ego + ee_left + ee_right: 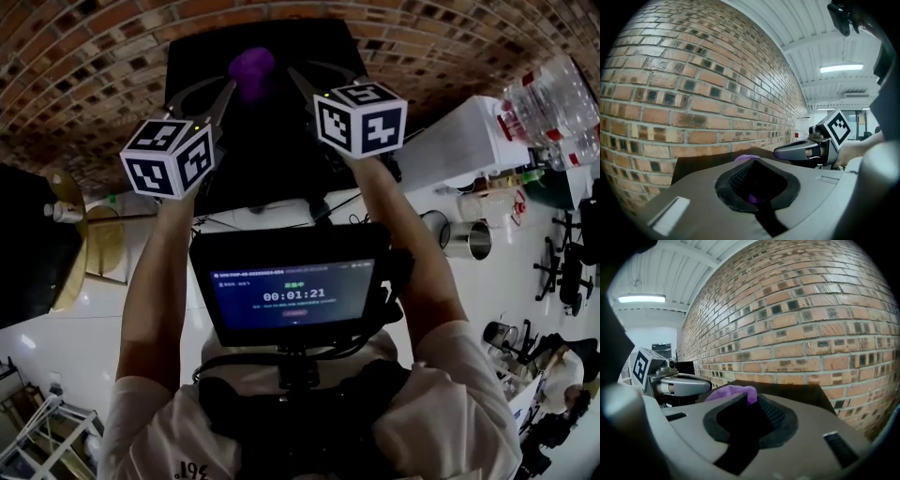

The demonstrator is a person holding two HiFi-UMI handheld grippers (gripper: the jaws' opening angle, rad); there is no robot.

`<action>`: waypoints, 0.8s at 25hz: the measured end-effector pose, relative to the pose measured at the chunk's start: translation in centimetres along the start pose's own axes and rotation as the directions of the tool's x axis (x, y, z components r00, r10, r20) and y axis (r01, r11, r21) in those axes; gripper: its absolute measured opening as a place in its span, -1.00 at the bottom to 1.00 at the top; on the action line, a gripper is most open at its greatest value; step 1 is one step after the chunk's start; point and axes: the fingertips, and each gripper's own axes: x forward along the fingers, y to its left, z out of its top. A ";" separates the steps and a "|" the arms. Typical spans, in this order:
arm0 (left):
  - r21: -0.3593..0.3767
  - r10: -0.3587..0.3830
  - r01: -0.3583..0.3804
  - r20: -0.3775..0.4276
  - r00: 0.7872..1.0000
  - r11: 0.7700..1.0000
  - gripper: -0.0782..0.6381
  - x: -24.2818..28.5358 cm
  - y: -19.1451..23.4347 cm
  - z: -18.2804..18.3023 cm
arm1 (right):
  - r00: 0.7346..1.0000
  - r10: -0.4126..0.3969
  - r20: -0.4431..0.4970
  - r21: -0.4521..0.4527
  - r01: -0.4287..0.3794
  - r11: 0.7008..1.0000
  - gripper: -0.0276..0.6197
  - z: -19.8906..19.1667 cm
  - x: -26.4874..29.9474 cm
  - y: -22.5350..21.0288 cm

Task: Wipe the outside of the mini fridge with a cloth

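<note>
Brick wall (94,56) backs the black mini fridge (197,66), with the purple cloth (251,67) on its top. Your left gripper (752,177) and right gripper (747,407) both pinch it. Wiping looks barely begun; the sides and door are likely left.

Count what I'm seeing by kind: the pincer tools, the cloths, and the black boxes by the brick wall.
Grippers: 2 (left gripper, right gripper)
Purple cloth: 1
Black mini fridge: 1
Total: 4
</note>
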 end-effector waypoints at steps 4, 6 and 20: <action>0.001 0.000 0.000 0.000 1.000 1.000 -0.76 0.0 0.1 0.0 | 1.000 0.000 0.001 0.000 0.000 1.000 -0.72 0.0 0.0 0.0; -0.001 0.002 -0.002 0.000 1.000 1.000 -0.76 0.0 0.1 0.0 | 1.000 -0.001 0.001 0.000 0.001 1.000 -0.72 0.0 0.0 0.0; -0.028 0.091 -0.092 -0.020 0.996 0.995 -0.76 -0.3 1.5 -0.3 | 1.000 -0.016 -0.018 -0.005 0.016 1.000 -0.72 -0.1 0.2 0.0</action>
